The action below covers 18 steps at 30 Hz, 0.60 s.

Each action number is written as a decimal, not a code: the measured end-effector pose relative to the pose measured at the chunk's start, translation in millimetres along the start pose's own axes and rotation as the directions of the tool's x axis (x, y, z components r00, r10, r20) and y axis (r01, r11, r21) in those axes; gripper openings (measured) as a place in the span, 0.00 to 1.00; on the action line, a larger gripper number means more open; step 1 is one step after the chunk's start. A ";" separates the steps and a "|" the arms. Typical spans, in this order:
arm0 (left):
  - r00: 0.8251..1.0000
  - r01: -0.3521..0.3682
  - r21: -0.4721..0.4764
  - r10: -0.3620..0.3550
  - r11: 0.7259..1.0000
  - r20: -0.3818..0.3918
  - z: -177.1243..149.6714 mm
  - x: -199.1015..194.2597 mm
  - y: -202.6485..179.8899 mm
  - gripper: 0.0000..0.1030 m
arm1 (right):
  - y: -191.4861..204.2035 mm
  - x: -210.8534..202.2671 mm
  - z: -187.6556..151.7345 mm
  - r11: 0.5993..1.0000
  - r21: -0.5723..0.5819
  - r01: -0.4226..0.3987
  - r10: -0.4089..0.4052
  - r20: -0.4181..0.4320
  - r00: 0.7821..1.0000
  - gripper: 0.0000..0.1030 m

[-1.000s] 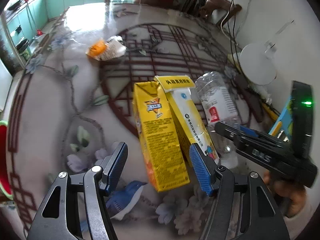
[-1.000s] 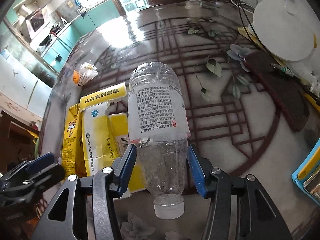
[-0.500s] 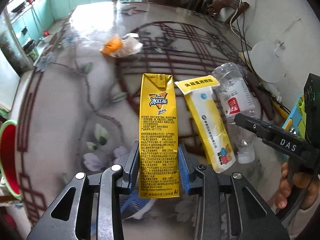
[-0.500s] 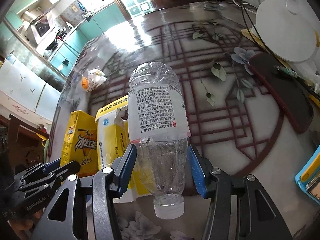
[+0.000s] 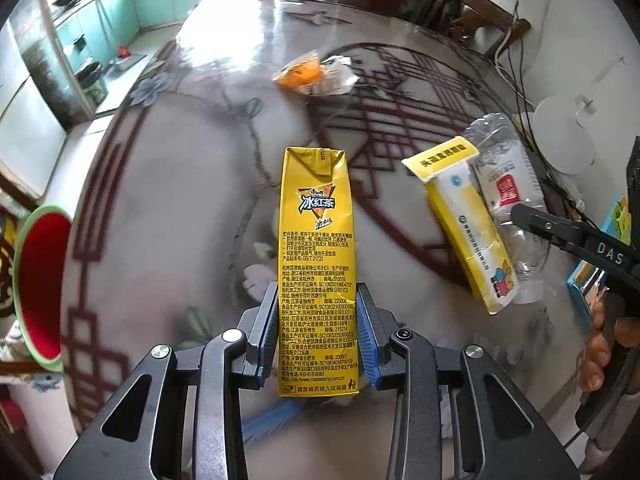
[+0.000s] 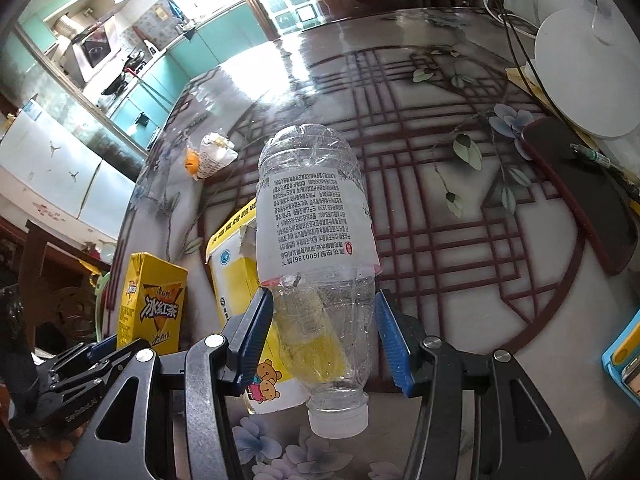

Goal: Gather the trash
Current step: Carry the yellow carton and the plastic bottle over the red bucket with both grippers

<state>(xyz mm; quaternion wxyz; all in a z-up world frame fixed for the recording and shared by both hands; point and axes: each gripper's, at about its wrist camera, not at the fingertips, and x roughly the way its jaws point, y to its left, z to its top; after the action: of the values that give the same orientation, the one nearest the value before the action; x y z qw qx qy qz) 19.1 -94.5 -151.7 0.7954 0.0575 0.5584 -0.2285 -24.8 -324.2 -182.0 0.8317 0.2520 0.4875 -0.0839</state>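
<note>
A tall yellow iced-tea carton (image 5: 316,232) stands lengthwise between the blue pads of my left gripper (image 5: 316,320), which is shut on its lower half. It is held off the patterned table (image 5: 180,200). My right gripper (image 6: 324,328) is shut on a clear plastic bottle (image 6: 316,216), cap end toward the camera. Under and beside the bottle lies a torn yellow-and-white box (image 6: 236,280), also seen in the left wrist view as the box (image 5: 460,224) on the table. A crumpled orange-and-white wrapper (image 5: 316,74) lies farther back.
A red bin with a green rim (image 5: 38,284) stands at the table's left edge. On the right are a dark red phone (image 6: 580,192), a white round disc (image 6: 588,72), cables and a blue case (image 6: 624,356).
My left gripper closed on the yellow carton and carried it left, away from the torn box. The right gripper kept its hold on the bottle and hardly moved.
</note>
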 end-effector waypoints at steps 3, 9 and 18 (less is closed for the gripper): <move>1.000 -0.002 -0.021 0.002 1.000 0.002 -3.1 -3.0 7.4 0.33 | 8.9 -7.9 1.4 0.998 -0.042 0.045 -0.044 0.027 0.999 0.49; 1.000 -0.013 -0.032 0.014 0.999 0.009 -8.3 -6.7 14.2 0.33 | 29.8 -24.8 4.7 0.988 -0.127 0.089 -0.079 0.081 0.994 0.49; 1.000 -0.015 -0.038 0.015 0.999 0.014 -12.1 -11.8 21.7 0.33 | 46.1 -33.9 3.8 0.983 -0.157 0.090 -0.075 0.103 0.992 0.49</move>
<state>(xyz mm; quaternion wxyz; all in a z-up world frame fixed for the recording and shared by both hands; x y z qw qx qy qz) 14.7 -67.5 -148.9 0.8019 0.0452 0.5566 -0.2124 -21.5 -290.1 -136.0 0.8678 0.1590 0.4620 -0.0907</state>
